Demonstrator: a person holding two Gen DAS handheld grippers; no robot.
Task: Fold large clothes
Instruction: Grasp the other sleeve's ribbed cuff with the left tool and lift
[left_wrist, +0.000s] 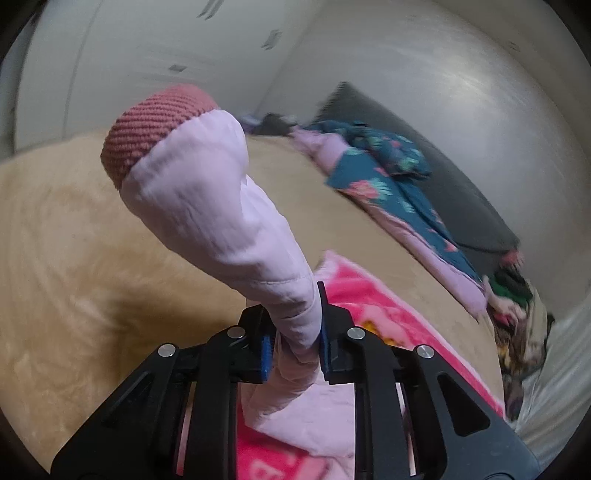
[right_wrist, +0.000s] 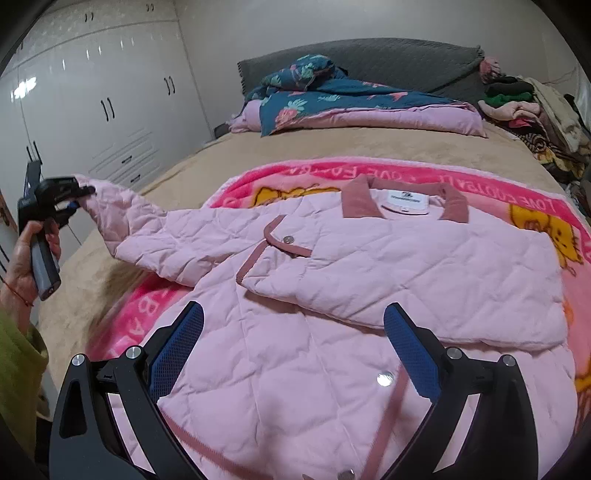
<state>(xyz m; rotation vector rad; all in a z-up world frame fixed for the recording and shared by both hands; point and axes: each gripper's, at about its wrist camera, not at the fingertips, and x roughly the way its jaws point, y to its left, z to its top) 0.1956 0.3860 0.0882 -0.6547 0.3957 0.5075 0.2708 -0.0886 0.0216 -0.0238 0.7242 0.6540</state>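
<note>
A pale pink quilted jacket (right_wrist: 369, 280) with a dusty-rose collar lies face up on a bright pink blanket (right_wrist: 295, 173). Its right sleeve is folded across the chest. My left gripper (left_wrist: 295, 332) is shut on the jacket's left sleeve (left_wrist: 207, 199) just below its knitted rose cuff (left_wrist: 147, 129) and holds it off the bed. It also shows in the right wrist view (right_wrist: 74, 199), out to the left of the jacket. My right gripper (right_wrist: 293, 347) is open and empty, hovering over the jacket's lower front.
The bed has a tan cover (right_wrist: 332, 144). A folded teal floral quilt (right_wrist: 332, 99) lies at the grey headboard (right_wrist: 369, 59). A pile of clothes (right_wrist: 524, 99) sits at the far right. White wardrobes (right_wrist: 103, 103) stand along the left.
</note>
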